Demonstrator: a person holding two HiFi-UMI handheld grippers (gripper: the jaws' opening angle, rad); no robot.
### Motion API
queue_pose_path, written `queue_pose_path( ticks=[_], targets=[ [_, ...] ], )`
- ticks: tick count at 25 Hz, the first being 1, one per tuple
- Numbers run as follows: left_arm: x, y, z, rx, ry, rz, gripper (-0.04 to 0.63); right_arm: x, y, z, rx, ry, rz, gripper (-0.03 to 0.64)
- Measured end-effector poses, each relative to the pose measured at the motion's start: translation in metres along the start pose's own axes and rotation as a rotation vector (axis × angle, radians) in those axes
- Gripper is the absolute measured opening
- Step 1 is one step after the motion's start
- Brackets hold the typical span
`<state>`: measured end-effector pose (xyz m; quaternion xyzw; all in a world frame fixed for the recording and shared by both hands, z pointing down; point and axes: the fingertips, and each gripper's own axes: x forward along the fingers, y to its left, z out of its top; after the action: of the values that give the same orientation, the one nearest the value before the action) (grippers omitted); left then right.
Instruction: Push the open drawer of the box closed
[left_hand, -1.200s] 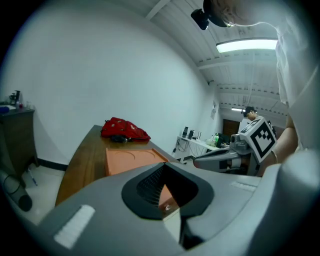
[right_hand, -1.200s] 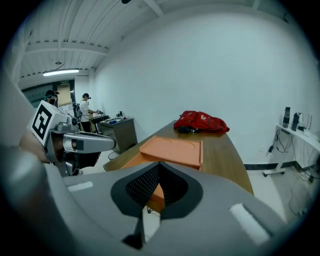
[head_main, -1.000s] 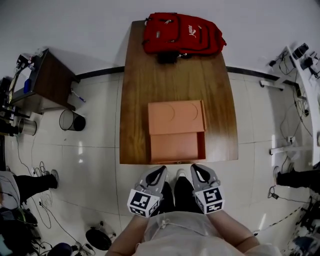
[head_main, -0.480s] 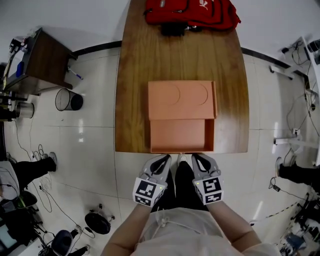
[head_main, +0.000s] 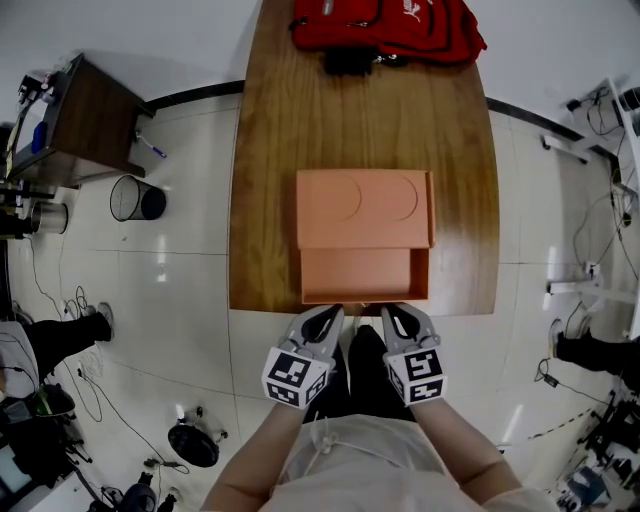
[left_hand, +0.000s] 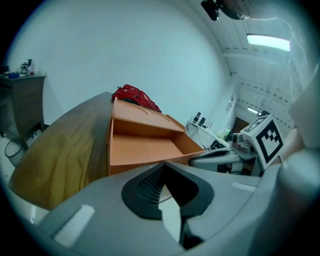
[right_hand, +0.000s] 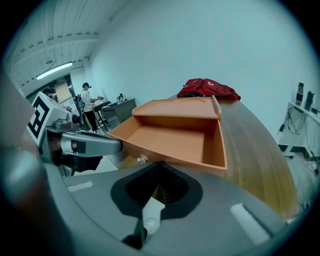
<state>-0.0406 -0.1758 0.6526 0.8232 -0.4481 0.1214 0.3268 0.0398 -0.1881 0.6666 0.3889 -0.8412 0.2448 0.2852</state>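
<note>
Near table edge: one orange box (head_main: 362, 208) is set on one wooden table (head_main: 290, 130). Its single drawer (head_main: 365, 275) is pulled out toward the person, front flush with the near edge. One small knob (right_hand: 142, 159) is seen on the drawer front.

Two grippers are held side by side just beside the drawer front; contact cannot be told. Left gripper (head_main: 330, 312): jaws pressed together at the tips, nothing between them. Right gripper (head_main: 392, 310): jaws likewise closed on nothing.

Surroundings: one red backpack (head_main: 385, 25) is laid at the table's far end, well apart from the box. Left of the table, one dark side table (head_main: 85, 125) and one round waste bin (head_main: 138, 200) are noted on the tiled floor.
</note>
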Motion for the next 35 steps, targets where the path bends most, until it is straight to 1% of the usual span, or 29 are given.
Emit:
queue_pose_path(
  ticks=[6,11,20,27,32,35],
  targets=[
    [0.015,0.014,0.021,-0.013,-0.015,0.014,0.006,0.015,-0.009,0.021,-0.004,-0.007,0.004,0.007],
    [0.026,0.024,0.037,-0.051,-0.010,0.008,0.006,0.029,-0.016,0.039,0.025,0.000,0.030,0.006],
    [0.047,0.042,0.058,-0.087,-0.040,0.041,0.006,0.048,-0.031,0.062,0.022,-0.001,0.021,0.006],
    [0.056,0.049,0.065,-0.092,-0.037,0.040,0.006,0.057,-0.036,0.070,0.029,0.006,0.021,0.008],
    [0.053,0.051,0.066,-0.109,-0.045,0.044,0.006,0.055,-0.039,0.071,0.027,0.005,0.015,0.008],
    [0.047,0.045,0.075,-0.087,-0.055,0.026,0.006,0.048,-0.042,0.076,0.021,-0.005,0.008,0.006]
  ],
)
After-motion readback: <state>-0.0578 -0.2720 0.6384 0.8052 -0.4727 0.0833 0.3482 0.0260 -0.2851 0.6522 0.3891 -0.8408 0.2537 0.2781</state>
